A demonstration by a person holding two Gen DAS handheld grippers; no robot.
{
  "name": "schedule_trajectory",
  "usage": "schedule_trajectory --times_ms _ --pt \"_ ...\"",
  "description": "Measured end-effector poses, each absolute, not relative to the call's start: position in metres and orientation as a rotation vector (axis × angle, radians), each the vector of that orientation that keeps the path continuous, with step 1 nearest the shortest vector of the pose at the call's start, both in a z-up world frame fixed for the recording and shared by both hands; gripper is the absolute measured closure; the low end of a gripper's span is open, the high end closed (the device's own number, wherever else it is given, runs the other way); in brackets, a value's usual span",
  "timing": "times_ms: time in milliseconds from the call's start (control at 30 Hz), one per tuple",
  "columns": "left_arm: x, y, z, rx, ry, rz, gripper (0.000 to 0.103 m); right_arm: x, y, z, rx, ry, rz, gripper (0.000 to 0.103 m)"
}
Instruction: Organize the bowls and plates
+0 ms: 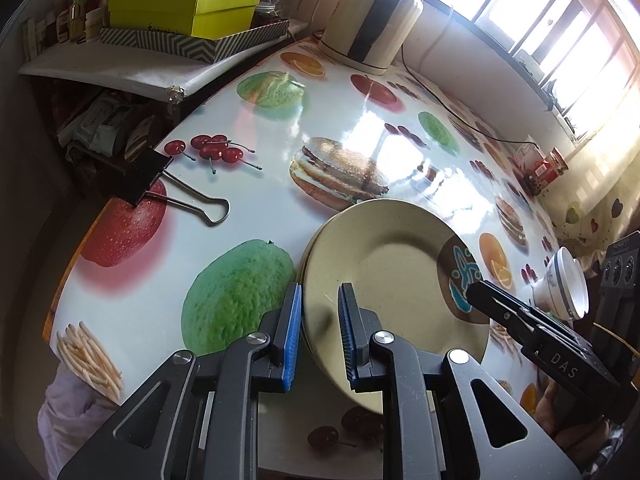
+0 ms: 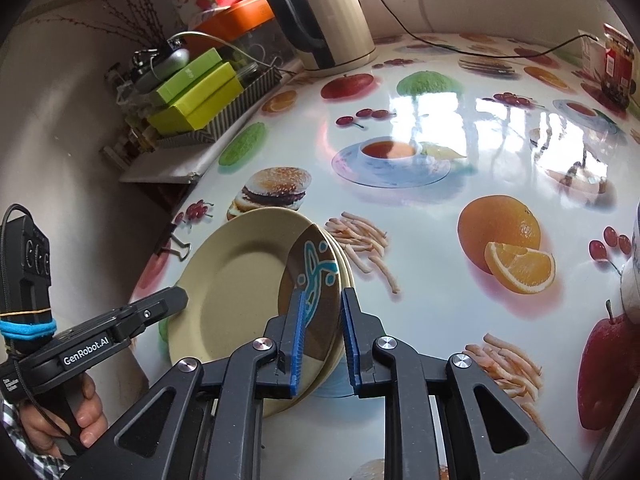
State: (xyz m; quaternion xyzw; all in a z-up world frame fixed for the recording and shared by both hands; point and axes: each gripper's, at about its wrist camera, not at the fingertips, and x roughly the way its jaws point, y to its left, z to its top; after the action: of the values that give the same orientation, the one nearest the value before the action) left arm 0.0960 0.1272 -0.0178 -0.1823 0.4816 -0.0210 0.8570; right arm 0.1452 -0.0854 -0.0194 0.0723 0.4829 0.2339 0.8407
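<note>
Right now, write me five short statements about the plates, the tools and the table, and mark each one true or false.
1. The plates are stacked. True.
2. The left tool straddles the rim of the plate stack. True.
3. The top plate is plain all over. False: one side bears a brown patch with a blue design.
4. A binder clip lies on the table beside the printed cherries. True.
5. The right tool hangs over bare table, away from the plates. False: its tips sit at the stack's rim, by the brown patch.
</note>
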Motion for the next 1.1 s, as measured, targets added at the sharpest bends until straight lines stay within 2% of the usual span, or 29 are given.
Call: schedule_trajectory --times_ms 233,367,533,667,1100 --pt "0.093 0.121 -0.013 -0.333 0.983 -0.025 0.083 0.141 -0.080 -0.017 0.129 1.006 0.493 0.071" --pt "0.093 0.121 -0.013 -0.335 0.979 -0.027 0.082 0.139 -0.077 -0.016 0.114 0.995 0.481 0.062" --pt "0.091 0.121 -0.015 -0.328 0.975 -0.020 0.081 0.136 -0.076 -0.016 0.103 0.982 0.477 0.061" --pt "0.089 0.122 -0.018 -0.340 0.971 -0.022 0.064 0.133 -0.078 -0.018 0.103 0.972 0.460 0.057" --pt "0.078 0.118 -0.019 -0.291 0.920 0.012 0.063 0.124 -0.087 -0.023 0.122 0.947 0.413 0.050"
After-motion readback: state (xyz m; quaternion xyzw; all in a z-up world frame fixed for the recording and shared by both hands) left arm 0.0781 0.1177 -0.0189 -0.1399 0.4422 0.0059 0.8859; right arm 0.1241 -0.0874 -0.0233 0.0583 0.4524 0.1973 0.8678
